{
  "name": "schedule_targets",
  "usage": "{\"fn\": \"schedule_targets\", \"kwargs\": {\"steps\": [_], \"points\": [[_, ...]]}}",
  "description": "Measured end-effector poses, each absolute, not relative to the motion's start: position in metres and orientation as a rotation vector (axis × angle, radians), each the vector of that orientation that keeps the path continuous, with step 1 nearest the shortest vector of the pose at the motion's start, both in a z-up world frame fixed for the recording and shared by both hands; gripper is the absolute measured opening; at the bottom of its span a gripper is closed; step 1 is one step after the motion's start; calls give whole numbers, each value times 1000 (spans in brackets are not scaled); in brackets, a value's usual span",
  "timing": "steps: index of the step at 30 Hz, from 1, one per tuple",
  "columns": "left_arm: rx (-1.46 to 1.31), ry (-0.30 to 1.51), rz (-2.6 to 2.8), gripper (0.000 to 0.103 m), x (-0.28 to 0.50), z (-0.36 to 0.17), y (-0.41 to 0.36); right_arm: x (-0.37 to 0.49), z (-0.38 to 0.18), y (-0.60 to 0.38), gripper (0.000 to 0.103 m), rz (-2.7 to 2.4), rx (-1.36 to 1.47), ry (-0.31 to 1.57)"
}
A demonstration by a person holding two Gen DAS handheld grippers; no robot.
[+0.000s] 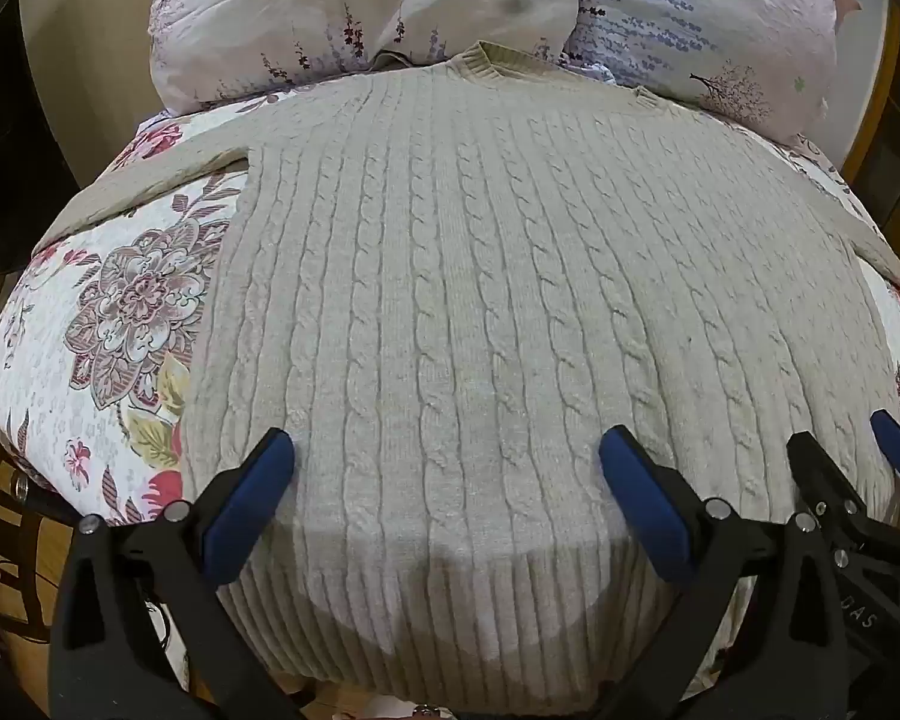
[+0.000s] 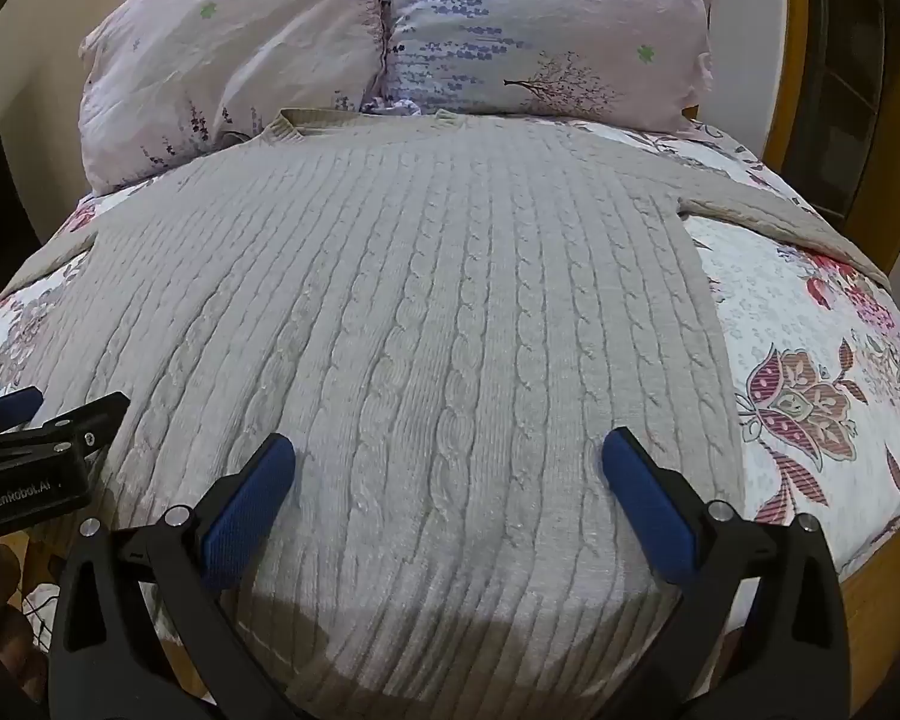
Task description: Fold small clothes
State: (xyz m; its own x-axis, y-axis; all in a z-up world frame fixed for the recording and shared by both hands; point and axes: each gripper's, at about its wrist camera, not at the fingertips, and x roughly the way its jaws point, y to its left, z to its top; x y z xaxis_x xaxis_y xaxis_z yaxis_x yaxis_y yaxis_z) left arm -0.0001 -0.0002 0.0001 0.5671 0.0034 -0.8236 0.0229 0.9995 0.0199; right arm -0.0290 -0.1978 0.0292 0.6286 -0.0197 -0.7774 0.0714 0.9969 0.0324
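Sweater (image 1: pixel 480 276) lies flat on floral bedspread (image 1: pixel 120 312) below pillows (image 2: pixel 390 42); both tongs (image 1: pixel 447 468) (image 2: pixel 448 468) spread.

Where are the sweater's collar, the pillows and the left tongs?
sweater collar (image 1: pixel 491 57), left wrist view, ribbed neckline.
pillows (image 2: pixel 546 30), right wrist view, right pillow's front.
left tongs (image 1: pixel 447 462), left wrist view, midway between tips.

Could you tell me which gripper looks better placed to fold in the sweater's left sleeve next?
Left, probably. The left gripper hovers open over the sweater nearer the left sleeve; the right gripper sits toward the opposite edge.
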Motion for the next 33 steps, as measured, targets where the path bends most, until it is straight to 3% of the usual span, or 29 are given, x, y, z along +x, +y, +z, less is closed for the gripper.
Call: {"fn": "schedule_targets", "kwargs": {"steps": [33], "points": [[29,973,-12,101,0,0,0,-28,29,-198,102,-57,66,901]]}}
